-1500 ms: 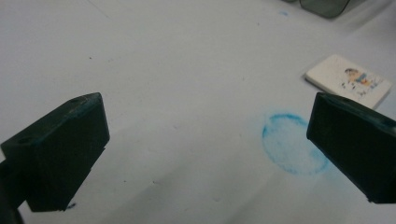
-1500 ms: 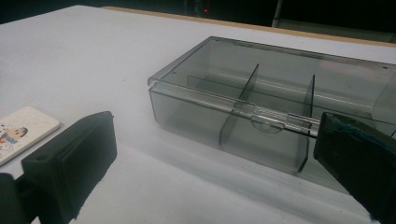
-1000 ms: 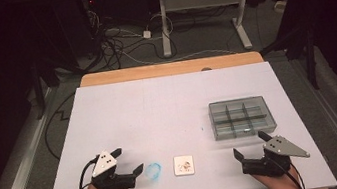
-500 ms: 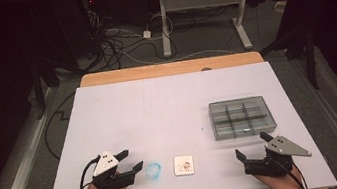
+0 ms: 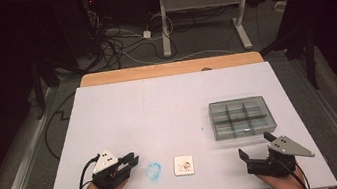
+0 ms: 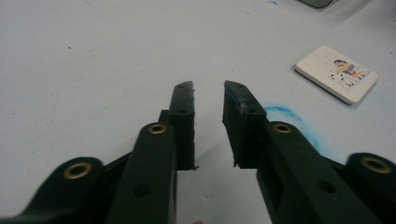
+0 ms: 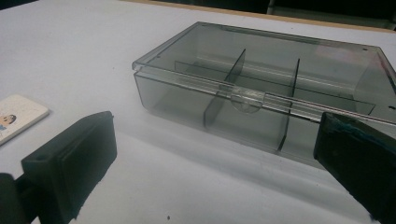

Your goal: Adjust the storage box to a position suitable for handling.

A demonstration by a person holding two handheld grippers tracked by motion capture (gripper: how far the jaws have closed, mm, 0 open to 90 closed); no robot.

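A person is working two hand-held grippers at the near edge of a white table [image 5: 168, 104], with no object yet picked up. The left gripper [image 5: 130, 161] is sitting low at the near left, its jaws having just been closing to a narrow gap with nothing between them; in the left gripper view the pads [image 6: 185, 122] are standing apart over bare tabletop. Just beyond its tips a blue smudge [image 5: 153, 171] is marking the surface, and a small white card [image 5: 183, 165] with a cartoon figure is lying flat just past that, apart from both tools. The right gripper [image 5: 255, 149] is resting at the near right with jaws spread wide and empty, pointing toward a smoky clear box [image 5: 241, 117] with its lid shut, divided into compartments that look empty. The work appears to be at its opening step, the hands poised before any reach. Judging by the layout, the next move is calling for one gripper to reach the card, whose thin flat shape will likely need a careful edge pinch, while the box lid is waiting to be opened
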